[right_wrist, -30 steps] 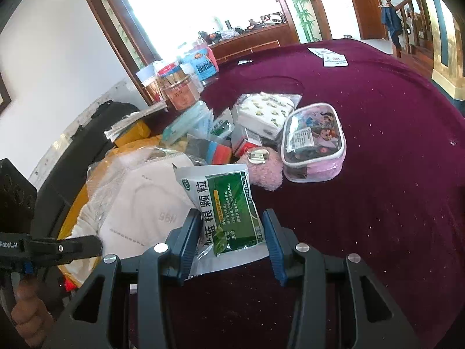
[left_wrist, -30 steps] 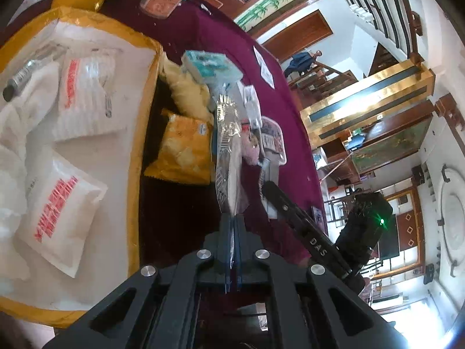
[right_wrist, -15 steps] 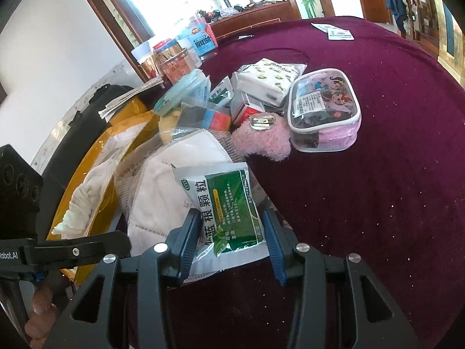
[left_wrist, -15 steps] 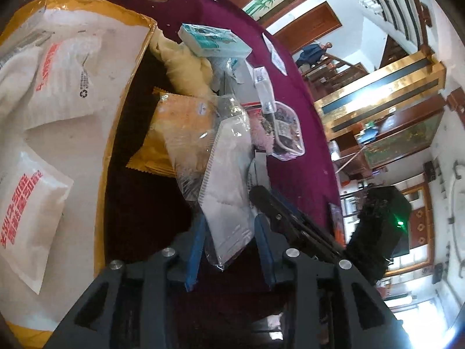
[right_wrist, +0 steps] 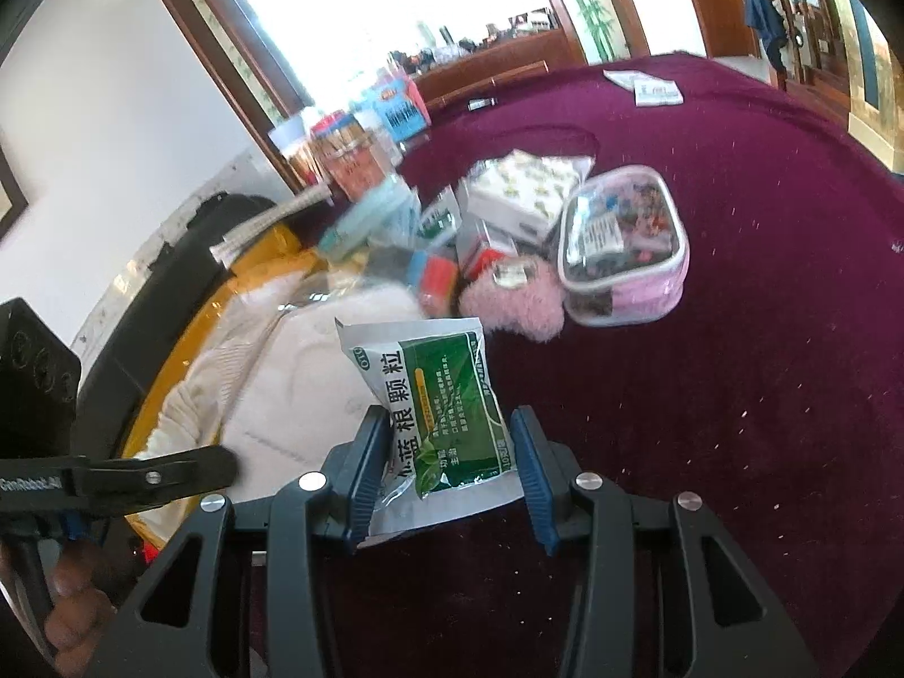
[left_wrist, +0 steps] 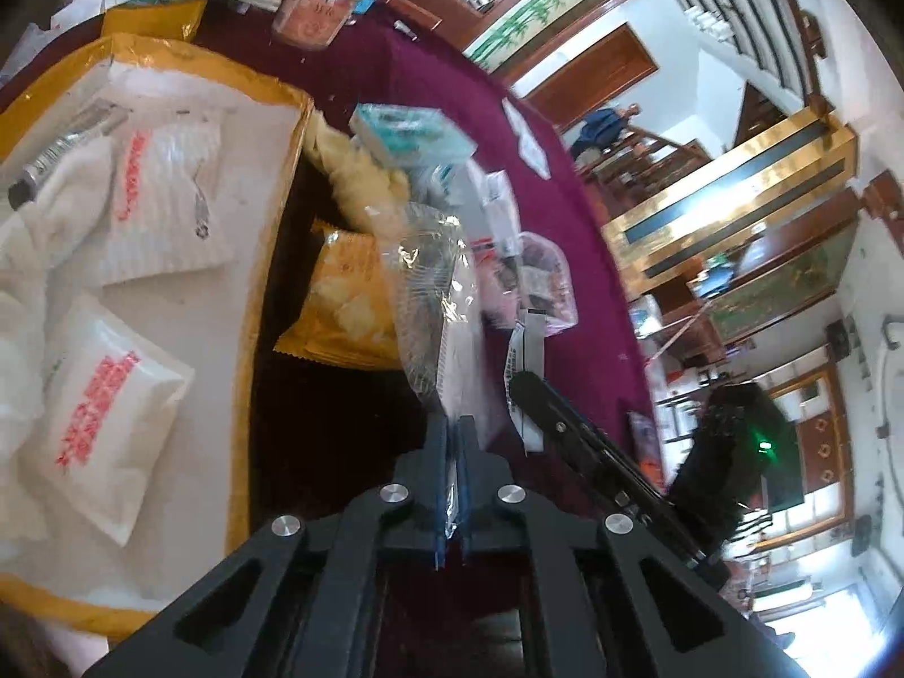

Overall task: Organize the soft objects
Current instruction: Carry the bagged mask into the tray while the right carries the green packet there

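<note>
1. Maroon tablecloth (right_wrist: 734,339) fills the frame's right.
2. Yellow tray (left_wrist: 243,339), left, holds white packets.
3. Left gripper (left_wrist: 452,429) pinches a clear-bagged mask (left_wrist: 435,305), centre.
4. Right gripper (right_wrist: 452,429) clamps a green granule sachet (right_wrist: 446,401), lower centre.

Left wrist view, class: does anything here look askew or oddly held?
Yes. The left gripper is shut on only the bottom edge of a clear plastic mask packet, which stands crumpled and tilted above the maroon tablecloth, instead of lying flat like the white pouches on the yellow tray.
</note>
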`<state>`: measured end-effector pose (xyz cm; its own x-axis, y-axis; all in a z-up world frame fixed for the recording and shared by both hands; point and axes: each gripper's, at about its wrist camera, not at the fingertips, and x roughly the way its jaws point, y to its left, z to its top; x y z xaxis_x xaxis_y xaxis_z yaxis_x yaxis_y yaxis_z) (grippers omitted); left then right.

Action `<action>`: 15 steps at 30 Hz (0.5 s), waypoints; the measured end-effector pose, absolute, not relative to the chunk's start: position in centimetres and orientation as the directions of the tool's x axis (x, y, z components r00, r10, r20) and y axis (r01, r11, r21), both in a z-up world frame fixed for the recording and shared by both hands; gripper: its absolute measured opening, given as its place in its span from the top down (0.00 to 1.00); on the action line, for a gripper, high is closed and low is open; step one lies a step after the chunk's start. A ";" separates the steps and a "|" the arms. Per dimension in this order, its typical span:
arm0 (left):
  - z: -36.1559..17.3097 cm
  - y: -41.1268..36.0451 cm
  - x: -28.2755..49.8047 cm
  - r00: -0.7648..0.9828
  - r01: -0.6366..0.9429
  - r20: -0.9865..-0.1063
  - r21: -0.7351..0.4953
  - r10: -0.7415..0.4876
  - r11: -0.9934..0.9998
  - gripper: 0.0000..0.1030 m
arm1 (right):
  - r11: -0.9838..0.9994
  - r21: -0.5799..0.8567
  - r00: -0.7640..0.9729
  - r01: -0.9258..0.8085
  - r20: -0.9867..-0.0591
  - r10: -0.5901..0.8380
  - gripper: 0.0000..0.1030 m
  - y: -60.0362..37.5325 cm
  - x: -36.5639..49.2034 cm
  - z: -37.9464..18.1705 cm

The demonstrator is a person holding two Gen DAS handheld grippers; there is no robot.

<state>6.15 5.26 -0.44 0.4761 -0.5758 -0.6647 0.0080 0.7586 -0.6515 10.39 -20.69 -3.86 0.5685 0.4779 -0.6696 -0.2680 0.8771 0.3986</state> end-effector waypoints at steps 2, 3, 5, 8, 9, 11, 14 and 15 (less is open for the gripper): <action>0.7 6.7 5.5 0.496 0.013 -0.633 -0.679 -0.595 0.734 0.99 | 0.873 0.404 0.590 -0.272 -0.647 0.483 0.58 -20.9 10.1 -3.1; 1.2 7.3 5.4 0.505 0.013 -0.621 -0.688 -0.599 0.725 0.99 | 0.871 0.408 0.600 -0.274 -0.635 0.487 0.58 -21.1 10.0 -2.7; 2.3 8.9 4.9 0.530 0.020 -0.595 -0.704 -0.605 0.710 0.99 | 0.865 0.416 0.617 -0.280 -0.613 0.494 0.58 -21.3 9.7 -1.9; 3.3 10.9 4.4 0.559 0.008 -0.564 -0.730 -0.608 0.684 0.99 | 0.863 0.406 0.626 -0.301 -0.598 0.500 0.58 -20.8 9.4 -1.0; 3.6 11.7 4.3 0.580 -0.002 -0.556 -0.732 -0.595 0.681 0.99 | 0.862 0.403 0.629 -0.307 -0.594 0.502 0.58 -20.6 9.3 -0.8; 3.8 13.0 4.2 0.611 -0.023 -0.554 -0.727 -0.566 0.686 0.99 | 0.857 0.403 0.623 -0.320 -0.592 0.511 0.58 -20.1 9.5 -0.5; 3.7 15.6 4.4 0.652 -0.072 -0.548 -0.732 -0.524 0.677 0.99 | 0.844 0.405 0.603 -0.352 -0.591 0.536 0.58 -18.7 9.8 -0.1; 3.6 16.4 4.7 0.664 -0.099 -0.557 -0.727 -0.499 0.680 0.99 | 0.835 0.405 0.592 -0.372 -0.589 0.549 0.58 -18.0 10.0 0.3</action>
<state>4.75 16.40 3.56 0.6639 -0.4992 -0.5568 -0.0986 0.6796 -0.7269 9.96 -17.95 0.25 0.5923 0.5493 -0.5894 -0.3719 0.8354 0.4047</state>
